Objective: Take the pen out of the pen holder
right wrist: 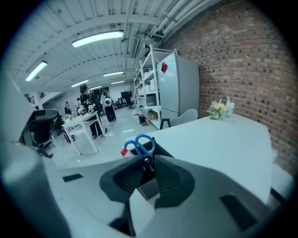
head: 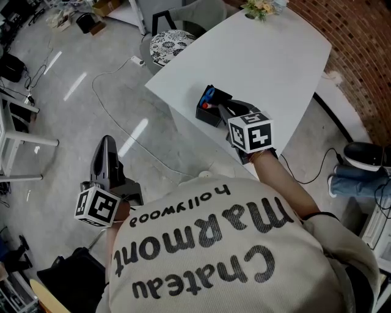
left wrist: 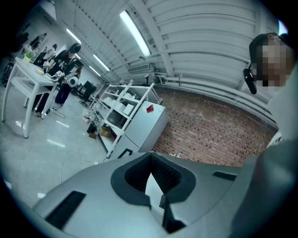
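A black pen holder (head: 208, 114) stands near the front edge of the white table (head: 263, 55). Blue-handled scissors (head: 209, 95) and a red-capped thing (head: 206, 105) stick out of it. My right gripper (head: 222, 110) reaches down into the holder. In the right gripper view its tips (right wrist: 145, 163) flank a dark slim pen (right wrist: 148, 160) just under the scissors (right wrist: 139, 145). Whether the pads press on the pen I cannot tell. My left gripper (head: 107, 145) hangs off the table over the floor, and its jaws (left wrist: 150, 157) meet with nothing between them.
A chair with a patterned seat (head: 168, 43) stands at the table's far left corner. A cable (head: 116, 122) runs across the floor. Flowers (head: 263, 7) sit at the table's far end by the brick wall (head: 366, 55). Someone's shoe (head: 361, 155) shows at the right.
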`<state>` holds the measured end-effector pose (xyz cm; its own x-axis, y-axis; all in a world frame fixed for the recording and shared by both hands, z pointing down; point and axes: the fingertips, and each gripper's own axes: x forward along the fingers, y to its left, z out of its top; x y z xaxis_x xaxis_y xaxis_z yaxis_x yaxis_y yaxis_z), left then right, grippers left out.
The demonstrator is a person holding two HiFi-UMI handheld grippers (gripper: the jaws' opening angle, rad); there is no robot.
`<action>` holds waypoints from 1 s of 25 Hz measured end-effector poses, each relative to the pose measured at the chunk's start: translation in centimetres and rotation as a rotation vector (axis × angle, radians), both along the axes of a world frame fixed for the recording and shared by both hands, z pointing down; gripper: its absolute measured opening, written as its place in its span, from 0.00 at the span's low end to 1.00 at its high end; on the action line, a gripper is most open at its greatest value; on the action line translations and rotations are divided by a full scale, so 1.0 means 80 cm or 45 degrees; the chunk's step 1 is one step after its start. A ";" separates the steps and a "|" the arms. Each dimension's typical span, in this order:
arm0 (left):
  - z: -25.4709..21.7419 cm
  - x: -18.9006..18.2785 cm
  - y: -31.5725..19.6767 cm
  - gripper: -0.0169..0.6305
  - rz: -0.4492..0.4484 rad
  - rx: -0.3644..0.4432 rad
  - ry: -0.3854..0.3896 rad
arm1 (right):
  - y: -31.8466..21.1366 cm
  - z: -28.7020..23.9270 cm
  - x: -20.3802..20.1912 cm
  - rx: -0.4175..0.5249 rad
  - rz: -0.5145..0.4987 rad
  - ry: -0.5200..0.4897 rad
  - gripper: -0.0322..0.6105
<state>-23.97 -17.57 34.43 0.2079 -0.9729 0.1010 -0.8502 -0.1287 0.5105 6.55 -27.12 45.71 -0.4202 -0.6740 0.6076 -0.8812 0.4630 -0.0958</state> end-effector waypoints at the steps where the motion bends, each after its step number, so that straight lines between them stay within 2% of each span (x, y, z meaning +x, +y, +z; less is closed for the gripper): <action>1: 0.000 0.000 0.001 0.03 -0.002 -0.001 0.000 | 0.000 0.000 0.000 -0.001 0.000 -0.002 0.17; 25: -0.001 -0.001 -0.004 0.03 -0.006 0.006 0.005 | -0.013 -0.022 0.006 0.045 0.026 -0.032 0.16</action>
<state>-24.03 -17.86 34.31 0.2041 -0.9743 0.0954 -0.8487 -0.1275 0.5133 7.03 -28.15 43.93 -0.4208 -0.7038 0.5724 -0.8881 0.4482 -0.1018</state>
